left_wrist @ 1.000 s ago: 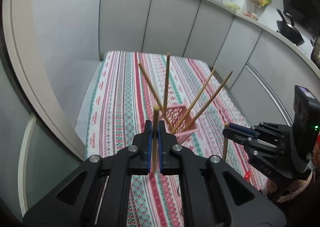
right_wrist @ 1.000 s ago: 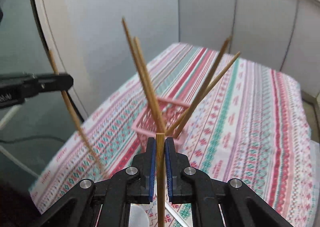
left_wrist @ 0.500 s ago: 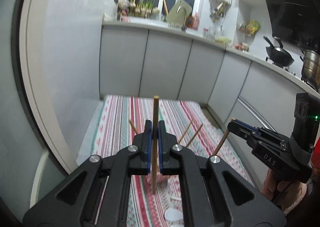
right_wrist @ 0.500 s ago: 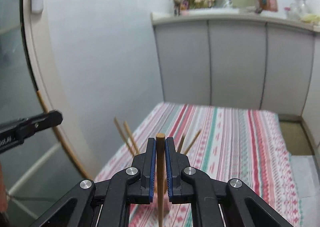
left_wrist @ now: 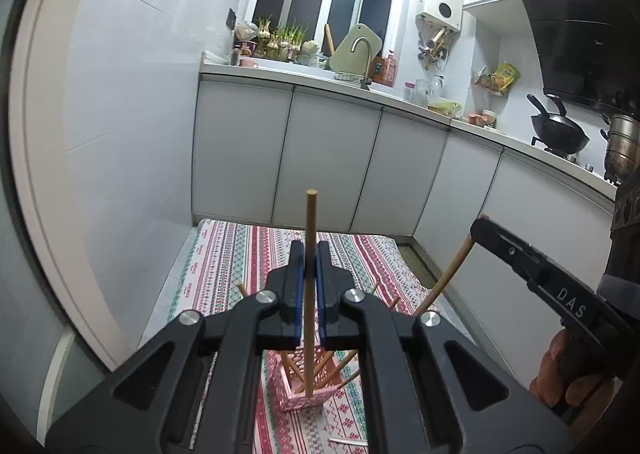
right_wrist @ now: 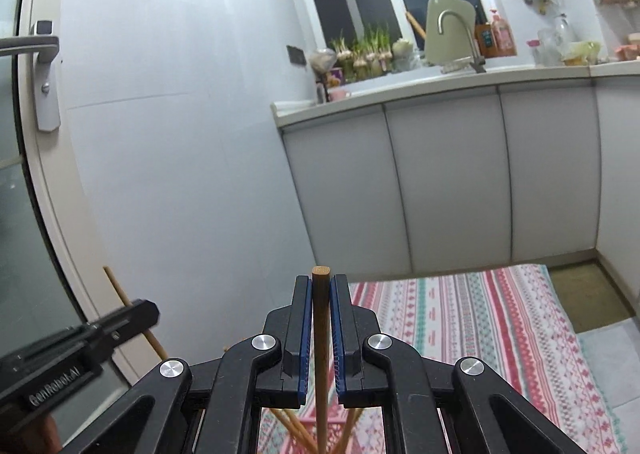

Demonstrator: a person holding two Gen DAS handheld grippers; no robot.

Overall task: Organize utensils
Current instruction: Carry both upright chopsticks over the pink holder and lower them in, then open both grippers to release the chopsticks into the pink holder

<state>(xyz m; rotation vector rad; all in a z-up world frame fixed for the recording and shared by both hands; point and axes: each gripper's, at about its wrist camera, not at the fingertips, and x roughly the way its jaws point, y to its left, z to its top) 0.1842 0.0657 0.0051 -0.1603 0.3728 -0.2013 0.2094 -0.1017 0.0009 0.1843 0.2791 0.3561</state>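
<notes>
My left gripper (left_wrist: 308,254) is shut on an upright wooden chopstick (left_wrist: 310,222); its lower end hangs over the pink slotted basket (left_wrist: 304,394), which holds several leaning chopsticks. My right gripper (right_wrist: 320,286) is shut on another upright chopstick (right_wrist: 320,318), above the same basket, of which only the chopsticks and rim show below the jaws. The right gripper also shows in the left wrist view (left_wrist: 480,226), gripping its slanted chopstick (left_wrist: 448,274). The left gripper shows in the right wrist view (right_wrist: 148,310) with its chopstick (right_wrist: 120,294).
The basket stands on a striped patterned cloth (left_wrist: 224,254) over a low table. White cabinets (left_wrist: 328,158) and a counter with a sink run behind; a white wall and a door frame (right_wrist: 44,190) stand at the left. A small utensil (left_wrist: 348,442) lies on the cloth.
Both grippers have risen and tilted up, each still holding its chopstick. The basket has dropped low in both views, and the window and counter have come into view.
</notes>
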